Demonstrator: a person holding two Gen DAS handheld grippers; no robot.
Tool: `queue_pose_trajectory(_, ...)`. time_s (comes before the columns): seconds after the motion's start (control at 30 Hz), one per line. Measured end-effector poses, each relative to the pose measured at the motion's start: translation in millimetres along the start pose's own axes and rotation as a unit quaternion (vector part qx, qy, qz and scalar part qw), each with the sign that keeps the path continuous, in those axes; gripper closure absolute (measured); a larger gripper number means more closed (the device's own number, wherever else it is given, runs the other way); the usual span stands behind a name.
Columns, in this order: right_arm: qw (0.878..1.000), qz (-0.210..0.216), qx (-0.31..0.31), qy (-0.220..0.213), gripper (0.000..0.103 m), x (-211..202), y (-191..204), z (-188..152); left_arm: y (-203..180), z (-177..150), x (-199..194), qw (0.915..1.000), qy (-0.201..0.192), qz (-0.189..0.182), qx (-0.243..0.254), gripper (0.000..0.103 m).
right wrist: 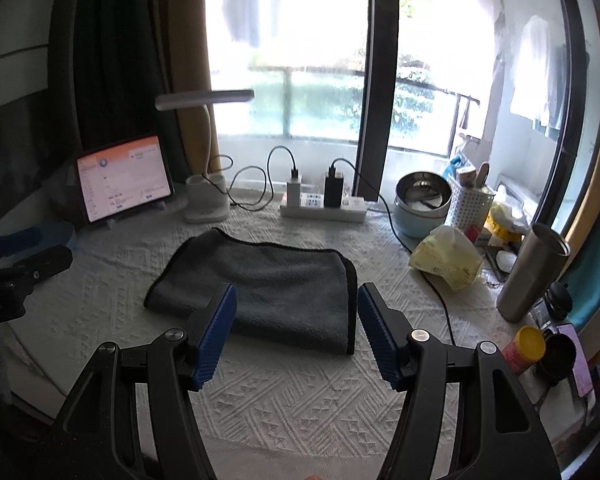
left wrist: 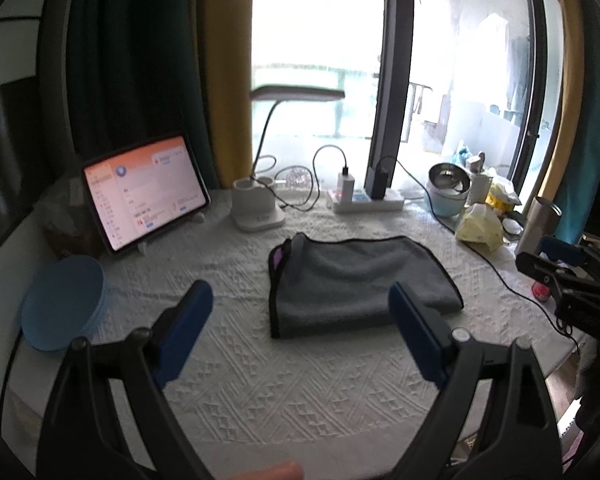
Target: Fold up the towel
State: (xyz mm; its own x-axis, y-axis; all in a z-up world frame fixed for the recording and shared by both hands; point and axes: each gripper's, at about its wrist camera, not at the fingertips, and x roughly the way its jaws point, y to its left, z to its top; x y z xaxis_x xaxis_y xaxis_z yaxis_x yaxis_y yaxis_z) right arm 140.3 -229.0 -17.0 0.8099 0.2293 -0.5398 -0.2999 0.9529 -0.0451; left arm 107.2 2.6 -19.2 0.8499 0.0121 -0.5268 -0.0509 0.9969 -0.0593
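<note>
A grey towel with black trim lies folded into a rectangle on the white textured tablecloth; it also shows in the right wrist view. My left gripper is open and empty, held above the cloth just short of the towel's near edge. My right gripper is open and empty, its blue pads over the towel's near edge. The right gripper also shows at the right edge of the left wrist view; the left gripper shows at the left edge of the right wrist view.
At the back stand a lit tablet, a white desk lamp and a power strip with cables. A blue bowl sits left. Right: a steel pot, tissue pack, steel tumbler, small jars.
</note>
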Motion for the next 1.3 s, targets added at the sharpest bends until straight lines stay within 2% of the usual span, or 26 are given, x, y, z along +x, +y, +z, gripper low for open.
queue_pose_trajectory(0.27, 0.999, -0.009, -0.004, -0.039, 0.037, -35.4, -0.8, 12.3, 0.8, 12.2, -35.6, 0.9982, -0.058, 0.01, 0.01, 0.012)
queue_pose_trajectory(0.73, 0.993, -0.024, -0.005, -0.115, 0.037, -94.6, 2.5, 38.1, -1.0, 34.9, -91.6, 0.989, -0.145, 0.012, 0.024, 0.012)
queue_pose_trajectory(1.1, 0.986, -0.037, -0.004, -0.163, 0.037, -124.9, 7.2, 49.6, -0.5, 44.9, -110.7, 0.9836, -0.178, 0.011, 0.026, 0.012)
queue_pose_trajectory(1.3, 0.984, -0.04, -0.006, -0.171, 0.036, -127.4, 8.9, 53.0, 2.4, 48.1, -114.9, 0.9823, -0.185, 0.017, 0.02, 0.012)
